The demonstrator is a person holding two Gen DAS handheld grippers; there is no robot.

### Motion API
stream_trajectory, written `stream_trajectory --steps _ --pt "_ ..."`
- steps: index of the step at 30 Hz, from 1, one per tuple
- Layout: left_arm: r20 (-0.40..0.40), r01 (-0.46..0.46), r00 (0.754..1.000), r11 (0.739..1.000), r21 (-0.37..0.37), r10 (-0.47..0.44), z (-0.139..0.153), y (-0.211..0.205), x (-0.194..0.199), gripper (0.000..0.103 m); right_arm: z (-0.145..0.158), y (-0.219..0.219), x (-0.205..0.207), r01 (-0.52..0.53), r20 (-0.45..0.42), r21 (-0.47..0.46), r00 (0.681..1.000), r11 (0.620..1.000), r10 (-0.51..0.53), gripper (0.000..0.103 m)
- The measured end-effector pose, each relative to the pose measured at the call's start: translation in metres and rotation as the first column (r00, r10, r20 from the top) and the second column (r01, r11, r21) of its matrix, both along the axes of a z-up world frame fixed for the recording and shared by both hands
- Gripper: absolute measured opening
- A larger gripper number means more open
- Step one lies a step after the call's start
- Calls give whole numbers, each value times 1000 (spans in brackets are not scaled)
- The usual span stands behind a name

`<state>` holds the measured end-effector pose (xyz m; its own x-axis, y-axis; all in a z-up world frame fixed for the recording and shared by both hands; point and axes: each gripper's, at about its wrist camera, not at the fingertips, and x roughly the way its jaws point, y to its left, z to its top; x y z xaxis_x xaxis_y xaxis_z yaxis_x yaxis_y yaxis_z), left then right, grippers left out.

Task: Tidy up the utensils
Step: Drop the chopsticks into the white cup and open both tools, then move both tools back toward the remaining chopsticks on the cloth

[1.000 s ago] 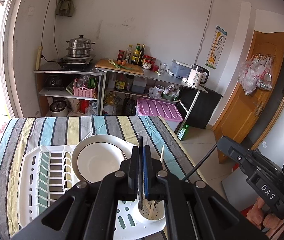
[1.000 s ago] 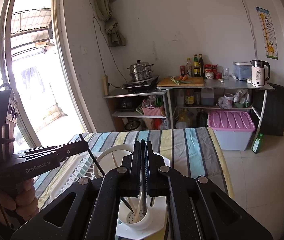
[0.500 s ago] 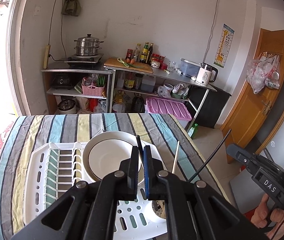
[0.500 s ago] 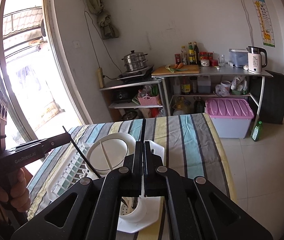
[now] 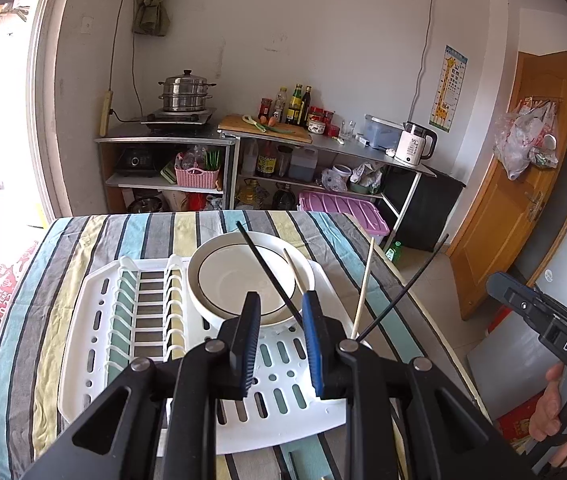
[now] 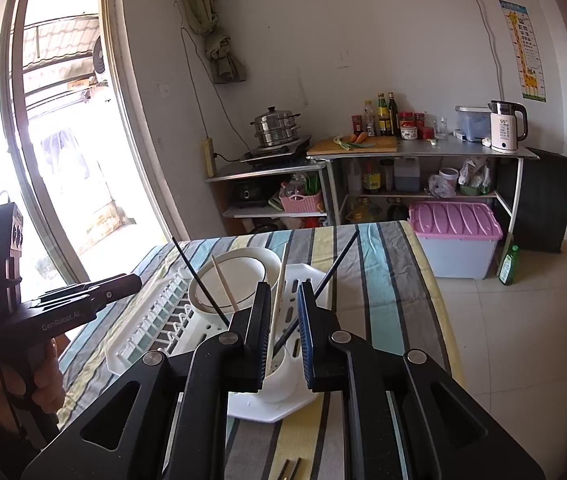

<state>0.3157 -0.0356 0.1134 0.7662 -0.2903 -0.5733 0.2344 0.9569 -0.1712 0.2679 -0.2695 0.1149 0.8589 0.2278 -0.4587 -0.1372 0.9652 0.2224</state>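
Note:
A white dish rack lies on the striped table. Its white utensil cup holds two black chopsticks and two pale wooden ones, all leaning out. My left gripper is open and empty, raised above and behind the cup. My right gripper is open and empty too, just above the cup, with a wooden chopstick standing between its jaws untouched. The cup is hidden behind my fingers in the left wrist view.
A white bowl with a dark ring sits in the rack beside the cup. The table's right edge drops to the tiled floor. Dark utensils lie on the cloth near the front edge. Kitchen shelves stand behind the table.
Both grippers were shut on chopsticks over the cup. Both have opened, let the chopsticks drop into the cup, and pulled up and back.

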Motion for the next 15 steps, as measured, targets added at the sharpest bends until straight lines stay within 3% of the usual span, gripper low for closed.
stream_trajectory --steps 15 --pt "69 42 997 998 36 -45 -38 12 -138 23 -30 21 -115 -24 21 -36 999 999 24 14"
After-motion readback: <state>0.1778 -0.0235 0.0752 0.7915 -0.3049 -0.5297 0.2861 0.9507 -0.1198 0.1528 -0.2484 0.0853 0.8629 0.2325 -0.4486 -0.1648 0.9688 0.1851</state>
